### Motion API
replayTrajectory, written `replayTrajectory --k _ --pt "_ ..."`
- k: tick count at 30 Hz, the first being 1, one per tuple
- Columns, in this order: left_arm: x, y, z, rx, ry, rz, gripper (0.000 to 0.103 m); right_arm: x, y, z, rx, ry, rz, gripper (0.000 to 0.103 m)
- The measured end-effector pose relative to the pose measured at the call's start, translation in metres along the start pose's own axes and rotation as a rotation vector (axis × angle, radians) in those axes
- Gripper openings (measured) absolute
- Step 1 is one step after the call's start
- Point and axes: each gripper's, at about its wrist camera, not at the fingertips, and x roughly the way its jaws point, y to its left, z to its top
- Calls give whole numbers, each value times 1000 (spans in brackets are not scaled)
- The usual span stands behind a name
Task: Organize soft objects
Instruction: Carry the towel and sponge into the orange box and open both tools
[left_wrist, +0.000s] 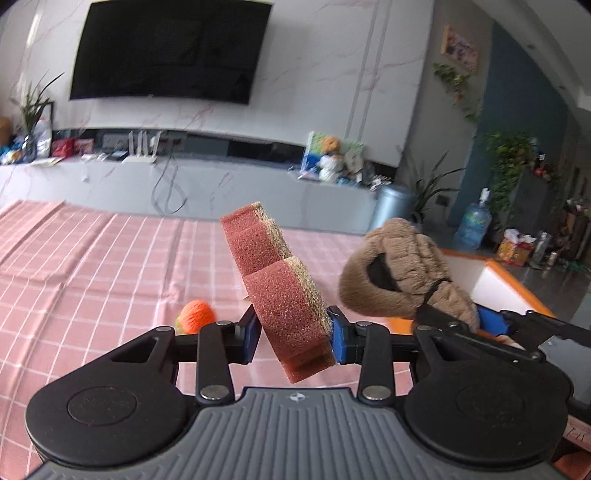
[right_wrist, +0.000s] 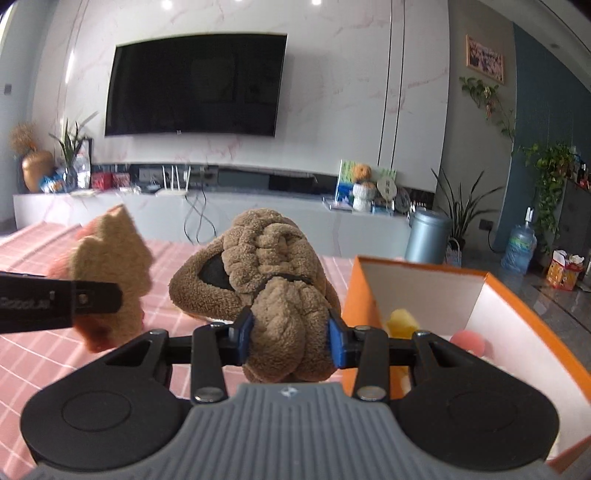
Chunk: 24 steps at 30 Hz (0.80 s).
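My left gripper (left_wrist: 293, 339) is shut on a red-brown sponge (left_wrist: 275, 280) with a tan scouring side, held tilted above the pink checked tablecloth (left_wrist: 92, 258). My right gripper (right_wrist: 290, 339) is shut on a brown plush slipper (right_wrist: 266, 273), held up beside the orange box (right_wrist: 424, 288). The slipper also shows in the left wrist view (left_wrist: 402, 273), to the right of the sponge. The sponge also shows in the right wrist view (right_wrist: 110, 266), at the left. An orange knitted ball (left_wrist: 195, 315) lies on the cloth behind the left fingers.
The orange box has white inner walls and holds a yellow soft item (right_wrist: 402, 323) and a pink one (right_wrist: 471, 341). It also shows in the left wrist view (left_wrist: 509, 284). Beyond the table are a TV cabinet (left_wrist: 221, 184) and a grey bin (right_wrist: 426, 236).
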Motion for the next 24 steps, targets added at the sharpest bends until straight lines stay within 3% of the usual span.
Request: replayTrajectory --k 7,13,18,24 --pt "-17 -31 12 69 -48 -100 43 -40 -38 11 87 -34 14 40" --pt "-14 -68 22 144 -57 -201 43 -56 -94 21 161 -20 -24 40" --pt "4 -104 33 220 -23 -310 43 -54 -140 29 182 43 -42 40" --pt "48 -147 51 293 77 -410 43 -33 -184 31 131 156 -60 40"
